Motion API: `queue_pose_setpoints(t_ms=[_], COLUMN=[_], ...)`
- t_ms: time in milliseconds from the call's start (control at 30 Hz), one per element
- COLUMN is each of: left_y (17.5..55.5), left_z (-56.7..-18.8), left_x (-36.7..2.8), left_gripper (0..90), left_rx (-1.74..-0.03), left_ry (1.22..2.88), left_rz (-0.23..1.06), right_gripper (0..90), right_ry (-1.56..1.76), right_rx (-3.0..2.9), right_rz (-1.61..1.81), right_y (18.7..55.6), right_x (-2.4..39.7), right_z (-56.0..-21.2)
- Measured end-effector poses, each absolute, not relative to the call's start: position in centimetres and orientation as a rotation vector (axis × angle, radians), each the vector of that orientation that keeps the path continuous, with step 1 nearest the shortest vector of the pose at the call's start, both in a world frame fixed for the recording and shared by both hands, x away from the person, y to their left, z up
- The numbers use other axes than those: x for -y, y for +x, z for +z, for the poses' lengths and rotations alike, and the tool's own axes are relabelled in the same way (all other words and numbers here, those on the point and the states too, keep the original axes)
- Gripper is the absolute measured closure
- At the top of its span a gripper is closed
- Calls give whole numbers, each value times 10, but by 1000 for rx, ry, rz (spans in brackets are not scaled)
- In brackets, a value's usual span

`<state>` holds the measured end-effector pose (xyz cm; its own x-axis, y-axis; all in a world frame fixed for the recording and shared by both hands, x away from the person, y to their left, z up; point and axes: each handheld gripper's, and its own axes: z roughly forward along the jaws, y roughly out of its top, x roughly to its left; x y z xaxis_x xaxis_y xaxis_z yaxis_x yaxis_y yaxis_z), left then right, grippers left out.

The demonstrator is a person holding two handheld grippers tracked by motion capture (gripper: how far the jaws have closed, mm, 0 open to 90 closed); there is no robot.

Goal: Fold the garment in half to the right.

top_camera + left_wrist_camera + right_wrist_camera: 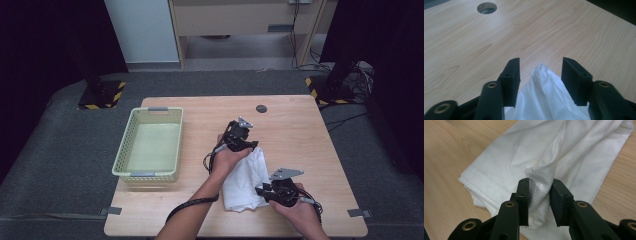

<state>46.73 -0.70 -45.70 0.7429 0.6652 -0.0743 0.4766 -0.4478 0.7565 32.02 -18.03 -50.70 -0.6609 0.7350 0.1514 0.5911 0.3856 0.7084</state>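
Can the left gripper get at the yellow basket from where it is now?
Probably yes: the left gripper stands open over the white cloth, and bare table lies between it and the basket.

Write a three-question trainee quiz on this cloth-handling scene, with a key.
1. True or false: the white cloth lies inside the basket.
2. Which stands nearer the round hole in the table in the high view: A, the left gripper, or B, the right gripper?
3. In the left gripper view, do the jaws press on the cloth peak between them?

Key: 1. False; it lies on the table, right of the basket. 2. A. 3. No; the jaws stand apart, with a gap on each side of the peak.
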Motion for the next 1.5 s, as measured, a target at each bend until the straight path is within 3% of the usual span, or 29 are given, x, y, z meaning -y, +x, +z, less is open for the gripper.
queue_pose_setpoints(t_ms=[567, 733, 833, 1033, 1233, 1500], left_y=[434, 430, 429, 430, 433, 435], left_z=[-450, -457, -460, -466, -469, -472], left_x=[-37, -48, -55, -65, -70, -74], left_gripper=[405, 403, 403, 403, 403, 398], left_rx=[-869, -884, -895, -915, -939, -952], left_ry=[2092, 2089, 2093, 2110, 2109, 2115], left_rz=[343, 350, 359, 383, 385, 386], right_gripper=[576, 767, 819, 844, 807, 871], right_ry=[1169, 1144, 1178, 1234, 1296, 1333], right_rx=[-2436, -2425, -2406, -2368, -2347, -2351], right_rz=[1121, 1134, 1130, 1123, 1111, 1093], right_y=[318, 320, 317, 309, 304, 301], right_x=[181, 177, 180, 190, 200, 209], right_z=[-498, -495, -496, -498, -501, -507])
